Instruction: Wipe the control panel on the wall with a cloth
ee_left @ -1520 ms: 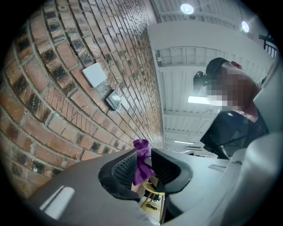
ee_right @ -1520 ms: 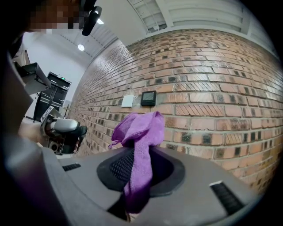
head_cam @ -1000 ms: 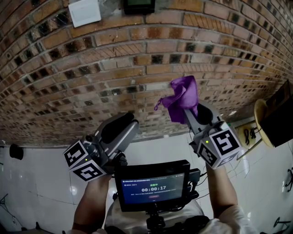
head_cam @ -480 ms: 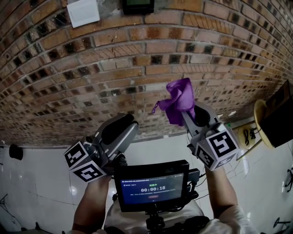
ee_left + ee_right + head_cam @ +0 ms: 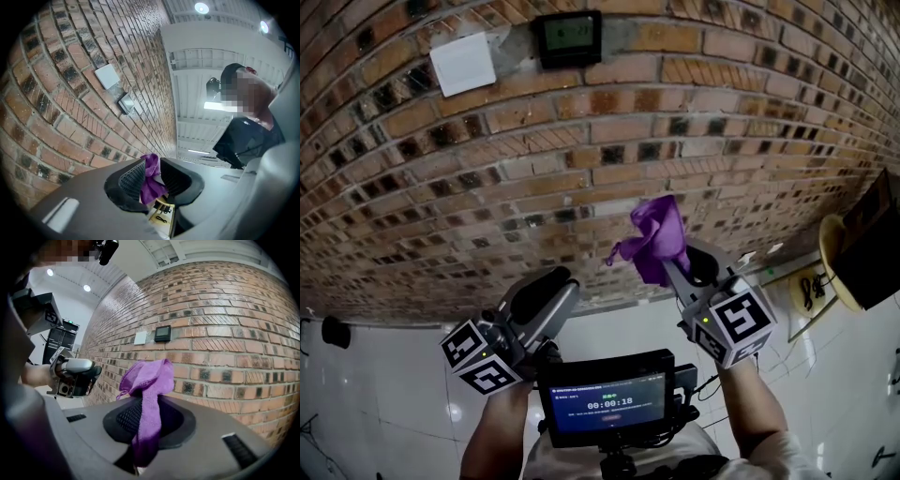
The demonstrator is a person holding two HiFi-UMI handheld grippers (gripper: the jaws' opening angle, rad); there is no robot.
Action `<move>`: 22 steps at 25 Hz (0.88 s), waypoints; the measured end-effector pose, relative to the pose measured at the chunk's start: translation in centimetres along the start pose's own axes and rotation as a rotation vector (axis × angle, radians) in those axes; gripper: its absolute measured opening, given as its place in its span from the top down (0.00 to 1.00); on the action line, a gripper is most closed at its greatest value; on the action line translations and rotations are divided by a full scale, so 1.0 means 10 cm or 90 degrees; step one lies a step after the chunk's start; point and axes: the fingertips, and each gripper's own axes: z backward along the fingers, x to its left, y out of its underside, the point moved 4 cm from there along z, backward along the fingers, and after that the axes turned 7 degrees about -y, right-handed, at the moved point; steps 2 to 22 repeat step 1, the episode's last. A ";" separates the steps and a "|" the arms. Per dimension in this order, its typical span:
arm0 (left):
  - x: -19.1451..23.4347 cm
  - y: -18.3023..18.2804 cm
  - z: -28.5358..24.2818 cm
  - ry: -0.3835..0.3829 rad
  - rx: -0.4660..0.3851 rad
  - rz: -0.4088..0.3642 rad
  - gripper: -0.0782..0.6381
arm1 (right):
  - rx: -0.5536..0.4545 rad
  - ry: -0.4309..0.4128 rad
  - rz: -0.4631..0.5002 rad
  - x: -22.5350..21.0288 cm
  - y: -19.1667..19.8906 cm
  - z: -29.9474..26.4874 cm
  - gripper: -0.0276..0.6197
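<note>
The control panel point(image 5: 568, 37) is a small dark display set high in the brick wall; it also shows in the right gripper view point(image 5: 163, 333) and the left gripper view point(image 5: 125, 102). My right gripper point(image 5: 675, 262) is shut on a purple cloth point(image 5: 658, 236), which bunches above its jaws and hangs down between them point(image 5: 147, 378). It is well below the panel and a little short of the wall. My left gripper point(image 5: 558, 281) is lower left, holding nothing; its jaws point(image 5: 152, 173) stand a narrow gap apart, and the cloth point(image 5: 151, 164) shows through from behind.
A white square plate point(image 5: 463, 63) is fixed to the wall left of the panel. A chest-mounted screen point(image 5: 607, 398) sits below the grippers. At the right edge are a yellowish round object point(image 5: 839, 258) and a dark box point(image 5: 874, 234). White tiled floor lies below the wall.
The head view has tilted up, so the panel and white plate sit lower and in full. The right gripper with the cloth has drifted slightly left. The left gripper has kept its place.
</note>
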 end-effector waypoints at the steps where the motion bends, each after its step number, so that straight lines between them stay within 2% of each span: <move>1: 0.00 -0.01 -0.03 0.000 -0.001 -0.001 0.77 | 0.000 0.000 -0.003 -0.02 -0.02 0.00 0.83; 22: 0.00 -0.01 -0.03 0.000 -0.001 -0.001 0.77 | 0.000 0.000 -0.003 -0.02 -0.02 0.00 0.83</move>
